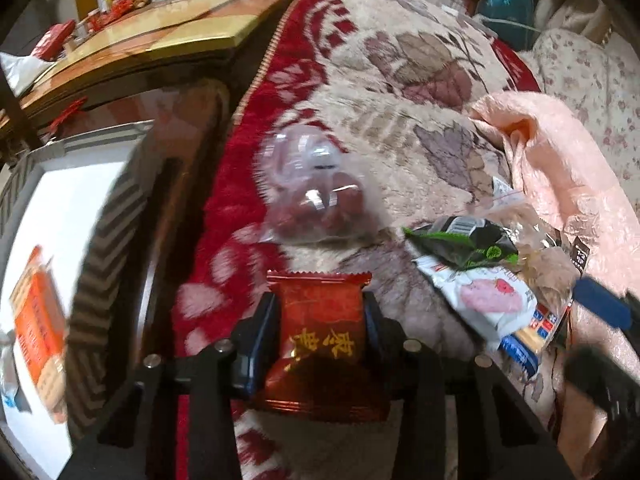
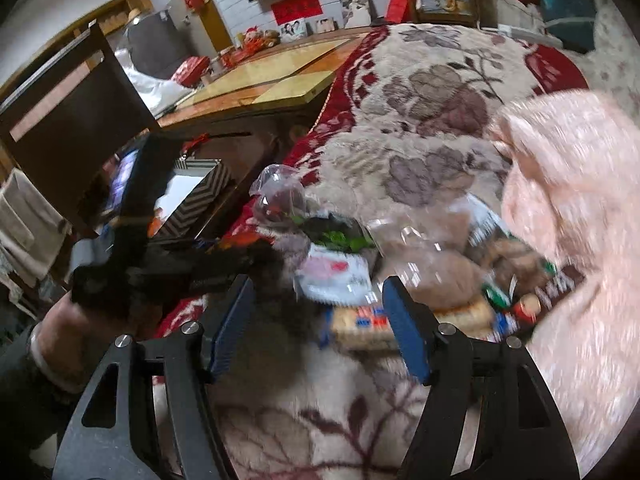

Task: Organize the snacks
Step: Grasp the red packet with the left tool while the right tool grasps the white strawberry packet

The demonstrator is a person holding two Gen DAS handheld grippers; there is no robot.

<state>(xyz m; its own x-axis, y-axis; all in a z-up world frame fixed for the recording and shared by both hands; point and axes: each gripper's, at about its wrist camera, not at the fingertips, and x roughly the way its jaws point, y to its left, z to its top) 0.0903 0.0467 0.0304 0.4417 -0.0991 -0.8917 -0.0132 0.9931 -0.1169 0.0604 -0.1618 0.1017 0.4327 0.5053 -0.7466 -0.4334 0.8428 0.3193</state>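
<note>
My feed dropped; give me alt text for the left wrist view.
The left gripper grips a red snack packet above a floral blanket. A clear bag of dark snacks lies ahead, more packets right, a patterned box left.

Soft indoor daylight; glare whitens the box (image 1: 60, 208); motion blur smears the blanket (image 2: 580, 240); fisheye edges bend darkly.

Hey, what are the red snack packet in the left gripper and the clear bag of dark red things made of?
The red packet, clamped in the left gripper, looks like glossy printed plastic or foil film: it shines, creases, and has a zigzag-cut sealed edge. The clear bag on the blanket seems thin transparent plastic: bright glints, wrinkles, and its contents show through. Blur leaves both uncertain.
</note>
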